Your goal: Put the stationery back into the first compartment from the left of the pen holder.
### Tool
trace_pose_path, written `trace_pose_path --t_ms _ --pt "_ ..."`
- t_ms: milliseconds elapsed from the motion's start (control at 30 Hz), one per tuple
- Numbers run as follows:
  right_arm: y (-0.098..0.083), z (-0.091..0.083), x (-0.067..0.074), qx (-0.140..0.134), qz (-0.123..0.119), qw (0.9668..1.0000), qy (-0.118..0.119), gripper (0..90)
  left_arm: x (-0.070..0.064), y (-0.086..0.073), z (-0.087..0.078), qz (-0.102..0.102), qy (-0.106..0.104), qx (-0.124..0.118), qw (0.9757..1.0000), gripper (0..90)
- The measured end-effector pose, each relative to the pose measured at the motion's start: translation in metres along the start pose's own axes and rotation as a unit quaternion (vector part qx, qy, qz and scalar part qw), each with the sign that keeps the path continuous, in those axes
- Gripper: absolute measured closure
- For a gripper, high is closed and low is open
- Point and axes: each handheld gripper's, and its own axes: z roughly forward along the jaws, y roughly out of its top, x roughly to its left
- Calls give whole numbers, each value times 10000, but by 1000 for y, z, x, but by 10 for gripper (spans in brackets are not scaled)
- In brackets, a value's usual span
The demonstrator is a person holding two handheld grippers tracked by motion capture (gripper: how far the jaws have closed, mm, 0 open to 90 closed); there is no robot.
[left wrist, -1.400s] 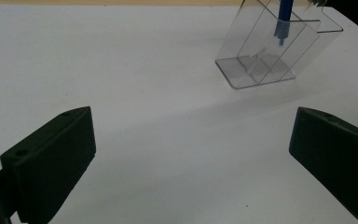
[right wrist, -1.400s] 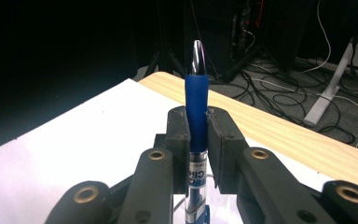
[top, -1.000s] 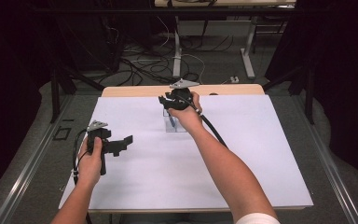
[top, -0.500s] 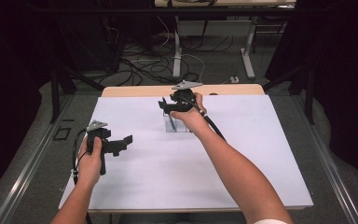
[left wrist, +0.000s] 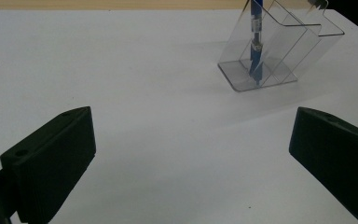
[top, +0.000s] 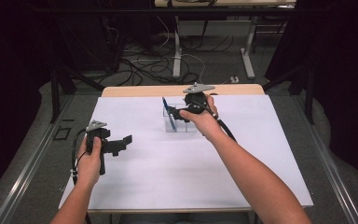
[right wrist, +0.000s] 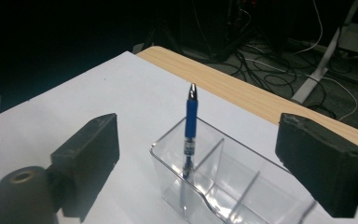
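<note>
Right hand-held gripper (right wrist: 196, 154), its jaws just opened wide with nothing pressed between them, leaves me a light, stiff, slippery blue pen (right wrist: 189, 126) leaning in the clear plastic organizer (right wrist: 242, 186) on the desk (top: 168, 177); I'd grip mid-barrel.

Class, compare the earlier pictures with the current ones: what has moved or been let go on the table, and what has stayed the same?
The right gripper has just been opening its jaws and has drawn back and up from the clear organiser, letting go of the blue pen, which now stands on its own in one end compartment, leaning slightly. The left gripper stays where it was, open, with nothing between its jaws. The organiser has not shifted.
</note>
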Motion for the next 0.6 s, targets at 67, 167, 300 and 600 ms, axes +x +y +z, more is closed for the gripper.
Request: trace_pose_path --t_ms 67,167,300,600 --pt "-4 -6 -3 -14 49 10000 -27 57 1 0 0 10 9 -2 10000 3" --pt "-11 -15 -8 21 82 9999 -73 0 1 0 -1 26 16 -15 10000 3" --pt "-22 -25 -14 0 93 9997 -222 0 1 0 -2 26 14 -81 10000 3" --pt "-51 -50 -39 -15 341 9978 -568 0 3 0 -3 -4 -4 -40 10000 3"
